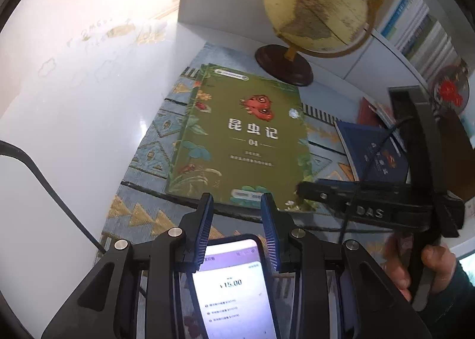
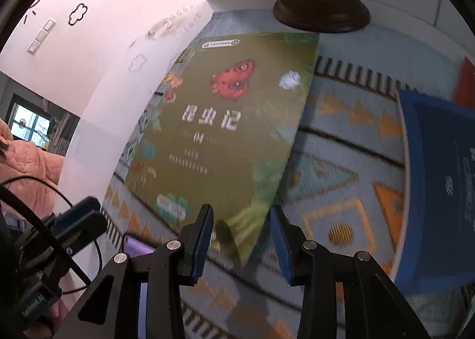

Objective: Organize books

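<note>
Right gripper (image 2: 242,239) stands open, its jaws around the near corner of the green book (image 2: 219,131), which lies flat on the patterned mat (image 2: 335,178) beside the blue book (image 2: 442,184). Left gripper (image 1: 237,224) hovers at the same near edge with nothing between its jaws. If the pads catch only the thin cover, I think the book may bend or slip.

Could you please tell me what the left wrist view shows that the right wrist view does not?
Only the left wrist view shows the whole globe, the shelved books, a lit phone between the left gripper fingers, and a red book. Only the right wrist view shows wall switches, a window and the right gripper astride the green book's corner. Both share the green book, blue book and patterned cloth.
</note>
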Demonstrator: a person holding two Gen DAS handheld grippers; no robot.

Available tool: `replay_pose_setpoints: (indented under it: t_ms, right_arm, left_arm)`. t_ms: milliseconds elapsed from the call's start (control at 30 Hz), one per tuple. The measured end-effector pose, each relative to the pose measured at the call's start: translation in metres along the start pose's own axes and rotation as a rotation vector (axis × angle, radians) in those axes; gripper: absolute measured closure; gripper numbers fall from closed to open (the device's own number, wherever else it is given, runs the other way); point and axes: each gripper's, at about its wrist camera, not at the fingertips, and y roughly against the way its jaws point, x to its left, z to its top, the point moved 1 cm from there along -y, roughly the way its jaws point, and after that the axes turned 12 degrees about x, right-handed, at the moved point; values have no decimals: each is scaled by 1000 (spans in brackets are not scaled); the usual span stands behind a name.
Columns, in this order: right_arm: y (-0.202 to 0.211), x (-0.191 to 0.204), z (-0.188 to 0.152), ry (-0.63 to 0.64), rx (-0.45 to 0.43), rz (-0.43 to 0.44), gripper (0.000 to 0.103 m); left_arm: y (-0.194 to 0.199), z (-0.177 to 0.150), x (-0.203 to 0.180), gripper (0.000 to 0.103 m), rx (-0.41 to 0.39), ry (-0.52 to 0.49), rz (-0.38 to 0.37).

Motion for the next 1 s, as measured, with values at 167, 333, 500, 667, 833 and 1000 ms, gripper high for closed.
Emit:
replay_pose_setpoints:
  t_ms: [167,333,500,667,833,1000]
  right_arm:
    - [35,-17,-45,-60,-62,-37,61]
    - [79,-41,-99,-127,-138,-78,55]
    - [115,-67,-141,-182,-194,-87,54]
    - [151,-107,-184,-244,-250,-104,54]
    - [179,-148,-224,-307,-291,-126,53]
    - [196,-203,-268,-402,-322,-35,53]
  left_arm:
    - [10,-3,-39,71,-3,-99,55]
    - [25,-9,-90,71,-15,-174,39]
    - [37,-24,-148,71,-38,-256,18]
    - [43,-40,-202,69,-38,-325,0]
    - [36,-54,-244,69,18,-343,-51]
    - [26,-70,-273,69,51,-328,-77]
